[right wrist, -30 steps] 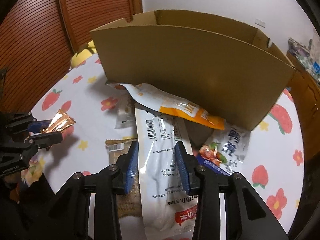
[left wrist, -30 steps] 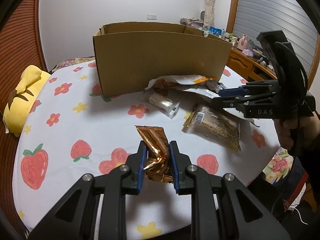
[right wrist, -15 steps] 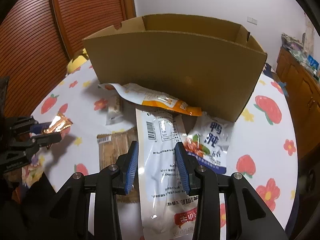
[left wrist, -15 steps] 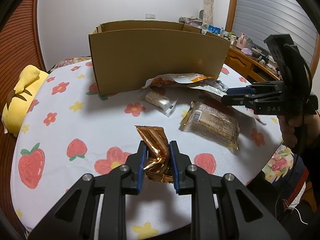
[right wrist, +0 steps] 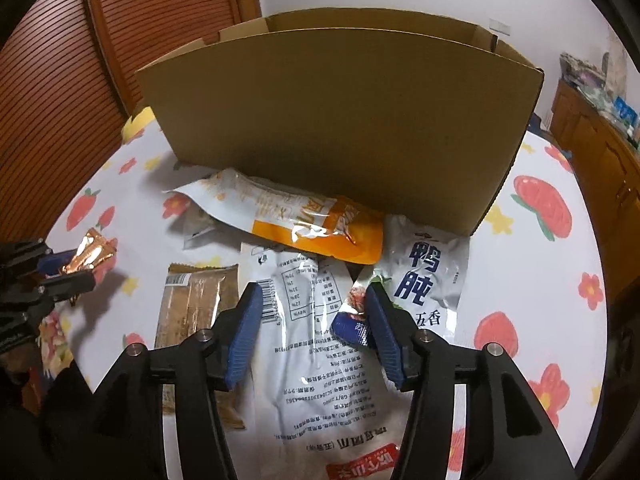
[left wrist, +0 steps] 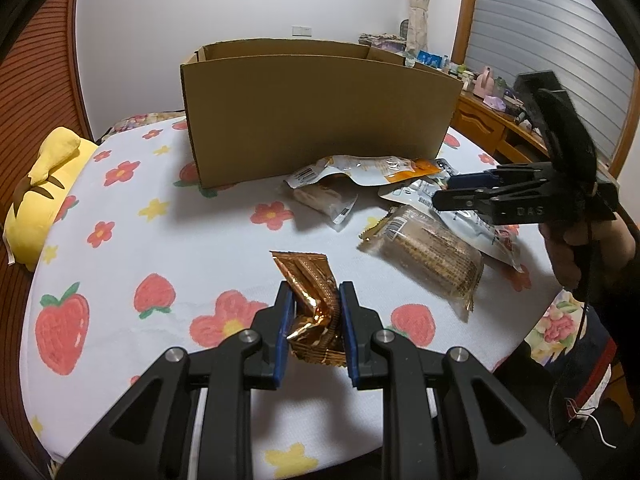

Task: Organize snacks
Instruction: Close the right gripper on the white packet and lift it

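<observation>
Centrally, at six o'clock of the left wrist view, a crumpled gold wrapper point(left wrist: 310, 312) is clamped between the blue pads of the left gripper point(left wrist: 313, 330), above the strawberry-printed tablecloth point(left wrist: 120, 240). The right gripper point(right wrist: 312, 332) is seen with its jaws just opened, spread either side of a white pouch point(right wrist: 304, 340) that lies flat beneath them, unpinched. An orange-and-white bag point(right wrist: 288, 212) is laid at twelve o'clock of that pouch, against the front wall of the cardboard box point(right wrist: 340, 120). A blue-lettered packet point(right wrist: 424, 272) is found at two o'clock, and a brown wafer pack point(right wrist: 192, 304) at nine o'clock. A yellow plush toy point(left wrist: 44, 184) is set at the table's nine o'clock edge in the left view.
</observation>
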A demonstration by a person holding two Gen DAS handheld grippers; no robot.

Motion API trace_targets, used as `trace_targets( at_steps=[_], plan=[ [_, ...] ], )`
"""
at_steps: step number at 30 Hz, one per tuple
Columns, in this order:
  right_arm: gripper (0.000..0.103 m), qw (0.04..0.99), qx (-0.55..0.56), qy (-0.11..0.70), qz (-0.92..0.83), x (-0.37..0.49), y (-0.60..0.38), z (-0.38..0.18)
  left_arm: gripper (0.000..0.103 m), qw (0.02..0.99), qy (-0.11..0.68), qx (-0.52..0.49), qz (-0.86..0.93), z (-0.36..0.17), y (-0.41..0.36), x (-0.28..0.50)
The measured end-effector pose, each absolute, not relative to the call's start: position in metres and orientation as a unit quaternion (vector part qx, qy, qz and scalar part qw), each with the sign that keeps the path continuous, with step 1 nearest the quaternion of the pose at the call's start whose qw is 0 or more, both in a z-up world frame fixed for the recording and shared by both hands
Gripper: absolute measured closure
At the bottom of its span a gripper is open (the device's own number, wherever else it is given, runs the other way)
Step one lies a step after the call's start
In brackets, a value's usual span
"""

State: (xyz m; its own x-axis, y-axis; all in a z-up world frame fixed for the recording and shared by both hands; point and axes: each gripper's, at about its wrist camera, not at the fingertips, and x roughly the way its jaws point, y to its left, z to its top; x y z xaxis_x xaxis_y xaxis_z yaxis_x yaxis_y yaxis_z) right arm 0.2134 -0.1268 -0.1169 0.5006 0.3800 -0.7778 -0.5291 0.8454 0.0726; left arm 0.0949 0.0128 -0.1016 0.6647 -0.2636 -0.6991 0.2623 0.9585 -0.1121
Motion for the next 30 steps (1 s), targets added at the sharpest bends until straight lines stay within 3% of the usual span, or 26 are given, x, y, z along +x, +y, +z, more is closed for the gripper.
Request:
trace_targets(
  at_steps=[4,12,22,30],
  plan=[
    [0.040,0.858,-0.092,0.424,0.275,0.198,-0.133,-0.114,0.082,0.912,0.384,-0.001,-0.145,-0.102,0.013,0.094],
    [0.037,0.851,-0.096,0.437,0.276,0.182,-0.149,-0.124,0.082,0.911,0.385,0.001,-0.148,-0.104,0.009,0.095],
    [0.021,0.848,-0.120,0.443,0.267,0.200,-0.136,-0.131,0.082,0.911,0.386,-0.002,-0.146,-0.104,0.013,0.096],
    [0.017,0.848,-0.156,0.439,0.254,0.210,-0.119,-0.136,0.082,0.911,0.386,-0.003,-0.149,-0.105,0.012,0.094]
  ],
)
